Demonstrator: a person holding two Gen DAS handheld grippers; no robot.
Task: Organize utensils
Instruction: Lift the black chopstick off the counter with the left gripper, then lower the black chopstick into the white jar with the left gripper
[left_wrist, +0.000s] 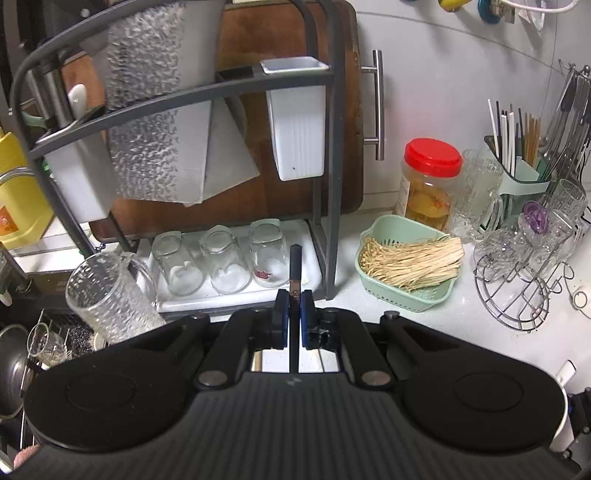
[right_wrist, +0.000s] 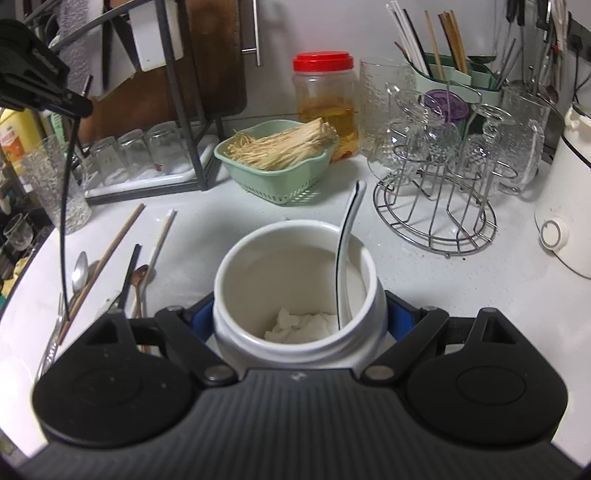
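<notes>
Gripping a dark chopstick (left_wrist: 295, 266), left gripper (left_wrist: 294, 308) has its blue pads pinched tight on it, lifted clear of the counter (right_wrist: 229, 221). Right gripper (right_wrist: 300, 317) clamps the white ceramic jar (right_wrist: 295, 347) by its sides; a white spoon (right_wrist: 351, 236) leans at the jar's 1 o'clock. Loose chopsticks and spoons (right_wrist: 110, 273) lie at 9 o'clock from the jar; green basket (right_wrist: 280, 177) sits at 12.
</notes>
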